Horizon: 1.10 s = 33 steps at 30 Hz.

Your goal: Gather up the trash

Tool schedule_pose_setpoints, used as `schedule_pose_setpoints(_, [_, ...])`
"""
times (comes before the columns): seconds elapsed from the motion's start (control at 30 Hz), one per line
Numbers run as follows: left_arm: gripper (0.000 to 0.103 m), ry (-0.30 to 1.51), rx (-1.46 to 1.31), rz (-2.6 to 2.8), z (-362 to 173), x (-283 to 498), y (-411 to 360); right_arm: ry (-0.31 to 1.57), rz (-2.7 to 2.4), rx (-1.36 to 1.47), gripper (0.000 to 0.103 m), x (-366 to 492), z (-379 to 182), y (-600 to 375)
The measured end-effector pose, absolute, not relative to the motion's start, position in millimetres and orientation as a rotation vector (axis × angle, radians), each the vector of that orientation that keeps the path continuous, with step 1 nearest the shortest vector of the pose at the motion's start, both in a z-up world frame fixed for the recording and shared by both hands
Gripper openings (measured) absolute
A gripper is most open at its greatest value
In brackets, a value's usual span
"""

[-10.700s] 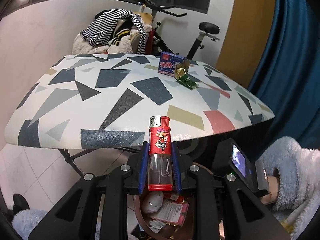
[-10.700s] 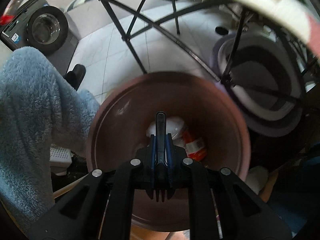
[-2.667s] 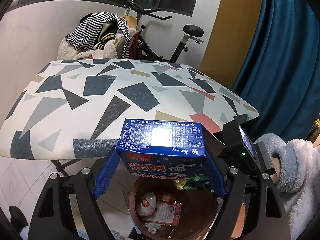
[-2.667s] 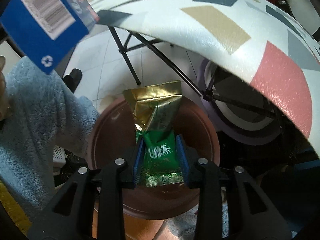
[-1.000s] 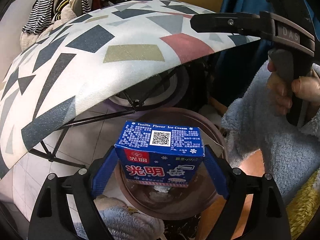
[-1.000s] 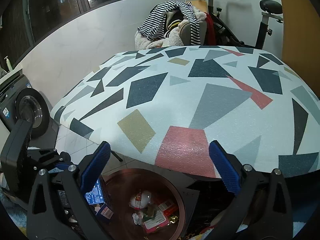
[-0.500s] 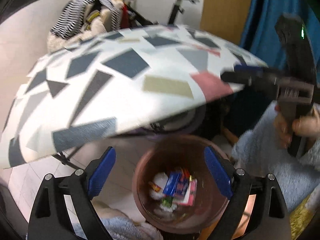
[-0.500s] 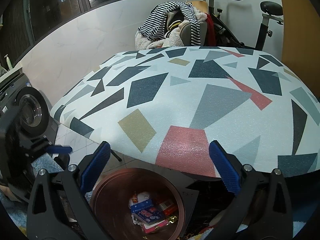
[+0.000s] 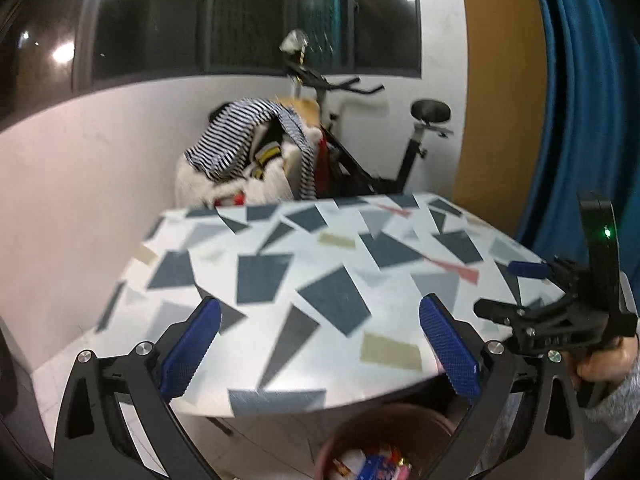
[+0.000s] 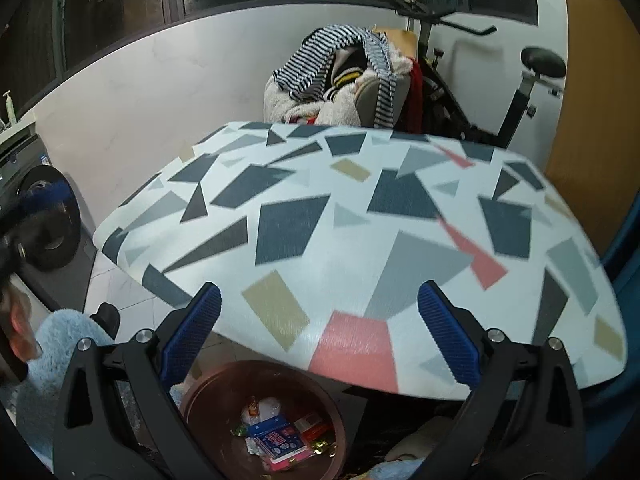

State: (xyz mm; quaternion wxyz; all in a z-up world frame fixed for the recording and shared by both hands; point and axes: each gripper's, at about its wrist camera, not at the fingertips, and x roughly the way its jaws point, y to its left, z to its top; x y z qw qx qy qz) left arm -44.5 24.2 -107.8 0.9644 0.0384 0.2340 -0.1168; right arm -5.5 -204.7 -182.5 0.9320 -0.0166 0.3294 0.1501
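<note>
Left gripper point(image 9: 319, 344) fingers are opening, empty; right gripper point(image 10: 318, 334) fingers spread wide, empty. The blue box point(image 10: 279, 441) lies among blurred wrappers in the brown bin point(image 10: 200, 396), partly hidden under the patterned surface point(image 10: 360, 216).

One table point(image 10: 400, 208) ahead of the tool, one brown bin point(image 10: 208, 400) below it holding one blue carton point(image 10: 276, 438) among wrappers too jumbled to count, and one exercise bike point(image 10: 516, 92) beyond.
</note>
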Motion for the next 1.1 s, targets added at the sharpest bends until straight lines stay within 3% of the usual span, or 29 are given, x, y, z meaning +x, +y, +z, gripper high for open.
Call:
schedule_pose_setpoints(0.4, [0.097, 0.41, 0.038, -0.199, -67.6, -54.8, 30.7, 0.609, 0.286, -0.038, 0.097, -14.8, -123.3, -207.5])
schedule_pose_setpoints(1.1, [0.097, 0.432, 0.164, -0.108, -63.8, -56.7, 12.9, 0.571, 0.28, -0.03, 0.097, -22.2, -101.0, -211.6])
